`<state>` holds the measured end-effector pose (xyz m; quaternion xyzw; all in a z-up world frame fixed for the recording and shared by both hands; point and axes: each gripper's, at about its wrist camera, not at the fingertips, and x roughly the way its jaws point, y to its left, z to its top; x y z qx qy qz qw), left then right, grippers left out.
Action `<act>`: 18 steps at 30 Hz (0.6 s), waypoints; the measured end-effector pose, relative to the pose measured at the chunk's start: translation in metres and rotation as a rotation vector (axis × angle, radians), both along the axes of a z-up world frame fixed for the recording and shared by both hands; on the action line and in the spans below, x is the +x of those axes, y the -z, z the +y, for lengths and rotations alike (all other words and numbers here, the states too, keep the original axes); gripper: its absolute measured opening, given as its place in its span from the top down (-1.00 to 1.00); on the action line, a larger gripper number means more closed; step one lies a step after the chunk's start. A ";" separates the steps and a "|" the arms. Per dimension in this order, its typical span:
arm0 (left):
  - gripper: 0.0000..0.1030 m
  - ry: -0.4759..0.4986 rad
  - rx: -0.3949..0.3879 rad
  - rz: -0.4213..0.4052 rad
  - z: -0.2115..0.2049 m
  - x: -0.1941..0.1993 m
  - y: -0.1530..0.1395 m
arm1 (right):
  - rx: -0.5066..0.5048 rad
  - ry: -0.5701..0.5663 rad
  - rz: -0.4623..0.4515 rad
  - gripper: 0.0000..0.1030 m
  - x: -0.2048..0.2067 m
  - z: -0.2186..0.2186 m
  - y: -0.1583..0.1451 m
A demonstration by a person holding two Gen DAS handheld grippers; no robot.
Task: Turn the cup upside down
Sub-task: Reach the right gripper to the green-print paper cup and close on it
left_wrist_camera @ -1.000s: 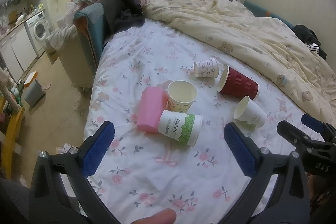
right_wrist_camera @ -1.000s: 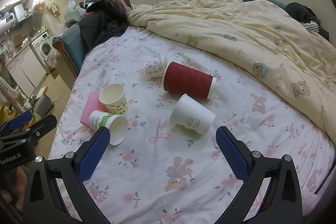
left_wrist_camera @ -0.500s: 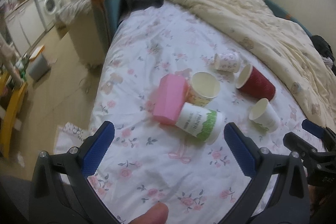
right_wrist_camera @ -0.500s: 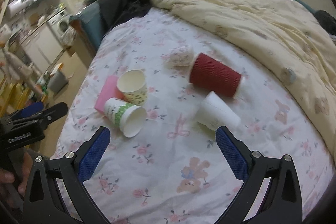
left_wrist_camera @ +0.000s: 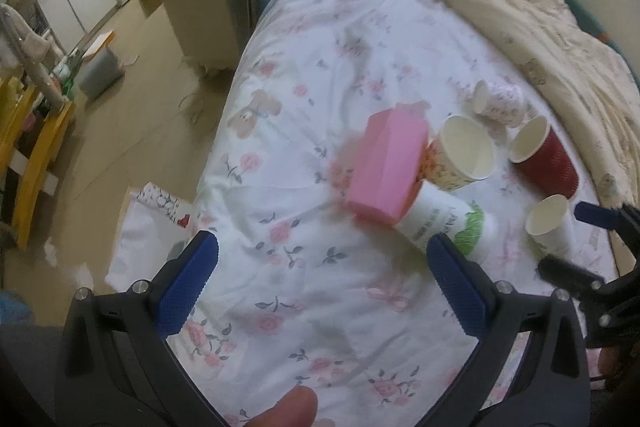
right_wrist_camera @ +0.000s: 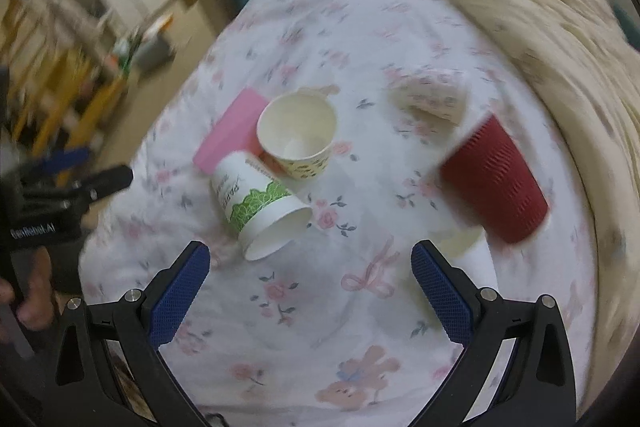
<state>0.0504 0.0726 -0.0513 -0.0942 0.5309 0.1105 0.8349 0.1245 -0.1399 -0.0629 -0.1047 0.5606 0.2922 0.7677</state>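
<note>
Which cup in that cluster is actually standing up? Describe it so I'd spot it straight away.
Start at the floral bedsheet and find the pink box among the cups. The upright paper cup stands just to its right, open mouth up, cream inside, small prints outside. The green-leaf paper cup and red ribbed cup nearby lie on their sides.

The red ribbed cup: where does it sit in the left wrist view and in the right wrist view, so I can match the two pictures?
Left wrist view: the red ribbed cup lies on its side at the right edge, mouth turned left.
Right wrist view: it lies right of centre, blurred, beside the cream duvet.
Shared landmark: the pink box against the green-printed paper cup.
</note>
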 end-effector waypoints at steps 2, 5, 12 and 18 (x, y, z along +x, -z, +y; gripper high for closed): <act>-1.00 -0.011 0.005 0.019 0.003 0.002 0.005 | -0.032 -0.087 0.034 -1.00 0.006 0.016 0.011; -1.00 -0.019 0.005 0.063 0.005 0.007 0.014 | -0.088 -0.173 0.083 -1.00 0.016 0.039 0.033; -1.00 -0.023 0.025 0.120 0.007 0.007 0.025 | -0.181 -0.272 0.154 -0.97 0.030 0.085 0.078; -1.00 -0.007 0.022 0.108 0.005 0.006 0.020 | -0.226 -0.299 0.168 -0.52 0.023 0.096 0.093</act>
